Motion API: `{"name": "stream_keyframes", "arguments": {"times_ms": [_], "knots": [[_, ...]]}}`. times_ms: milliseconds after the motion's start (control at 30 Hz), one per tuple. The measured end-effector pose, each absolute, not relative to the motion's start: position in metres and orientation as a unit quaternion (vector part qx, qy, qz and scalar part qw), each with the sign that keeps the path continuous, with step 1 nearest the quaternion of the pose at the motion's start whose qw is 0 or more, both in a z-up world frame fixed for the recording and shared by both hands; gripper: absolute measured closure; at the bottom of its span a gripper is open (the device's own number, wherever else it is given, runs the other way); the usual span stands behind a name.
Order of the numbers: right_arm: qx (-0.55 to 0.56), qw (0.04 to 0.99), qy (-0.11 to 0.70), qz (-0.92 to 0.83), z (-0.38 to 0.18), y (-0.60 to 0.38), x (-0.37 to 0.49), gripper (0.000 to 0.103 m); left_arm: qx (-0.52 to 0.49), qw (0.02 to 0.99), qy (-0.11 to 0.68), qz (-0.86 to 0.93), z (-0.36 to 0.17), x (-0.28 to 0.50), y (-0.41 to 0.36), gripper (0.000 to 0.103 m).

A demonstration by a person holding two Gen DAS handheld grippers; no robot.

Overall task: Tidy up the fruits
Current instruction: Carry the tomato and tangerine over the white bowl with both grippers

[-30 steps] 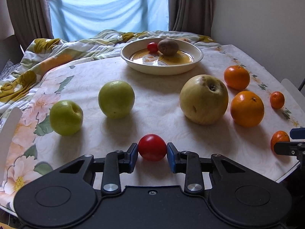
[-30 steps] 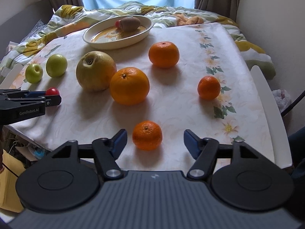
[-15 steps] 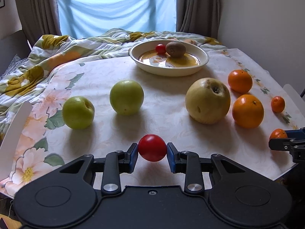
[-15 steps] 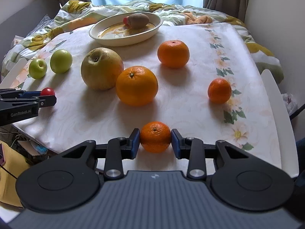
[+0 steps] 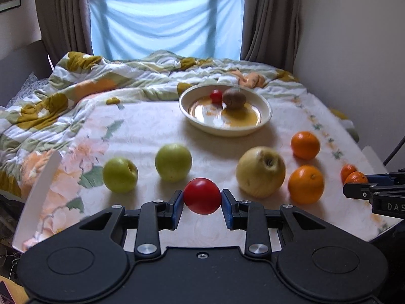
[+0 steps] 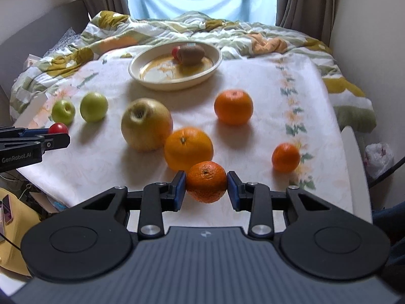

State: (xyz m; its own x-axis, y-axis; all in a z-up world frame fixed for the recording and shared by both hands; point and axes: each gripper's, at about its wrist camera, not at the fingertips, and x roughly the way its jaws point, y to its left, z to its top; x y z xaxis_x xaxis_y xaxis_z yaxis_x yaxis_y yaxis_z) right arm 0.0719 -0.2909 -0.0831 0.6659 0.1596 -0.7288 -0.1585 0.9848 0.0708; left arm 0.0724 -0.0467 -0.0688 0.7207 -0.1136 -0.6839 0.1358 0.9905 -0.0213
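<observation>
**Red tomato and small orange both in hand, most fruit not yet in the bowl**

Red and glossy, a small tomato (image 5: 202,195) sits pinched between the blue pads of the left gripper (image 5: 202,200), clear of the tablecloth (image 5: 141,136); the right gripper (image 6: 206,186) is likewise clamped on a small mandarin (image 6: 206,182), its pads pressing both flanks; each load seems lifted off the cloth, though the gap beneath is hard to judge from these angles.

As a judgement, the sorting is at an early stage; the cream bowl (image 5: 264,116) at the far side holds only a second small tomato (image 5: 216,96) and a kiwi (image 5: 234,98), touching each other; on the cloth there remain two green apples (image 5: 120,174) (image 5: 173,162), a large yellowish pear-like fruit (image 5: 260,171), two big oranges (image 5: 305,183) (image 5: 305,145) and another small mandarin (image 6: 285,157); so six pieces lie loose, plus the two being carried.

Several things are unclear; whether the bowl is the intended home for every fruit, or only some kinds, cannot be told; the tomato in the bowl is half hidden behind the kiwi in the right wrist view; in the left wrist view the right gripper's fingers cover most of its mandarin; motion blur softens the bowl and the nearer fruit; the person holding the grippers is out of view.
</observation>
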Motion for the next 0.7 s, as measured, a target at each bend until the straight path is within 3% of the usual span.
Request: {"name": "stream_keyframes", "arguments": {"times_ms": [367, 700], "knots": [[0.013, 0.919, 0.377, 0.112, -0.027, -0.297, 0.09, 0.053, -0.002, 0.942, 0.329, -0.064, -0.009, 0.08, -0.047, 0.067], [0.009, 0.928, 0.354, 0.116, 0.009, -0.291, 0.133, 0.053, 0.002, 0.946, 0.313, -0.081, 0.014, 0.129, -0.043, 0.067]]}}
